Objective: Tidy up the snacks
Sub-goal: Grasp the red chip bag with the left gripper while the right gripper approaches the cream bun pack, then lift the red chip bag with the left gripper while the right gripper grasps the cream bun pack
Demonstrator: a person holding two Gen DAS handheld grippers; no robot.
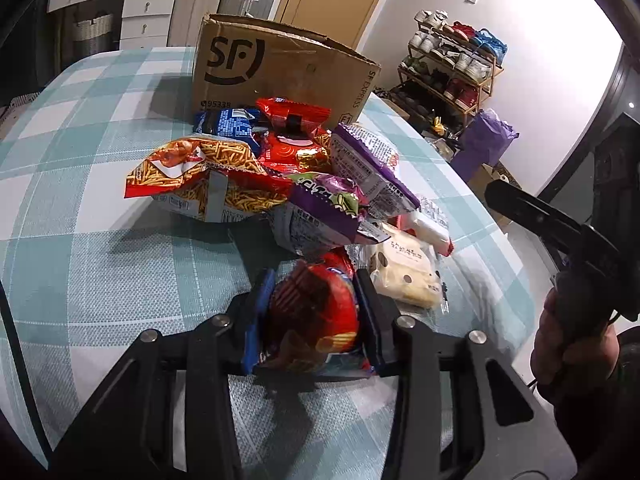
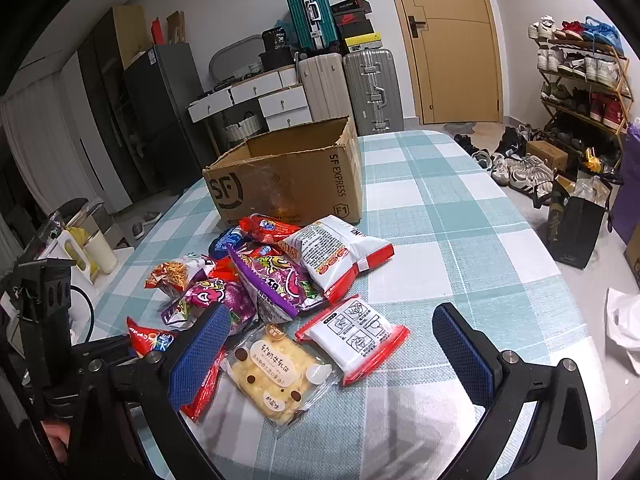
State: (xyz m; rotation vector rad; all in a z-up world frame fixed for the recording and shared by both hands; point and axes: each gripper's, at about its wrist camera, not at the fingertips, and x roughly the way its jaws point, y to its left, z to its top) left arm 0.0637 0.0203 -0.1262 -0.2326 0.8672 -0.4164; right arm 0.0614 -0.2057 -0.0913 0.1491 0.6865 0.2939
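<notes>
A pile of snack packets [image 1: 280,172] lies on the checked tablecloth [image 1: 80,160] in front of an open SF cardboard box [image 1: 280,68]. My left gripper [image 1: 316,300] is shut on a red snack bag [image 1: 316,316], held just above the cloth at the near side of the pile. In the right wrist view the pile [image 2: 272,276] lies before the box [image 2: 288,176], which looks empty. My right gripper [image 2: 332,344] is open and empty, hovering over a yellow cake packet [image 2: 276,372] and a red-and-white packet [image 2: 356,336]. The left gripper's red bag [image 2: 148,338] shows at the left.
A mug and white holder [image 2: 92,252] stand at the table's left edge. Suitcases [image 2: 352,88], drawers, a door and a shoe rack [image 2: 580,80] stand beyond the table. Bags [image 2: 576,228] sit on the floor to the right.
</notes>
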